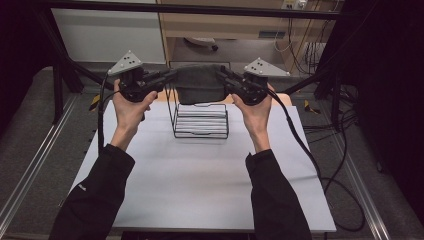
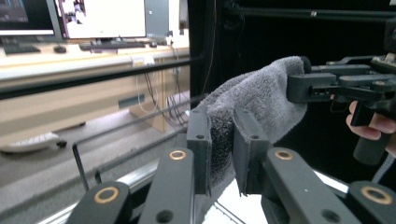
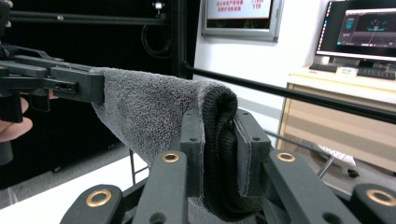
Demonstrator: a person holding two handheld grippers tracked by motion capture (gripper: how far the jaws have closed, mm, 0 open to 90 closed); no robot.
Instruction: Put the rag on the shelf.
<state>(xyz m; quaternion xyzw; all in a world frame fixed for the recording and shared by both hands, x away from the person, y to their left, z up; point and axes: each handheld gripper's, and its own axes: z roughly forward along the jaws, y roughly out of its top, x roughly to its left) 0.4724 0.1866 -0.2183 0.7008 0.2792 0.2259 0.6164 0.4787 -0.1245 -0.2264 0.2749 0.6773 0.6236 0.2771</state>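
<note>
towel [image 1: 200,84] stretched between left tool [image 1: 170,76] and right tool [image 1: 223,76], above wire rack [image 1: 201,122] on table [image 1: 200,185]

Black wire rack [image 1: 201,121] centre frame on white surface [image 1: 200,185]. Wooden desk [image 1: 235,25] at top centre. Monitor [image 3: 358,29] and keyboard [image 3: 376,72] upper right of right gripper view.

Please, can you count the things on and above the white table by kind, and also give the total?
Grey towel: 1
Black wire rack: 1
Grippers, left gripper and right gripper, each shut on one end of the towel: 2
Total: 4
</note>
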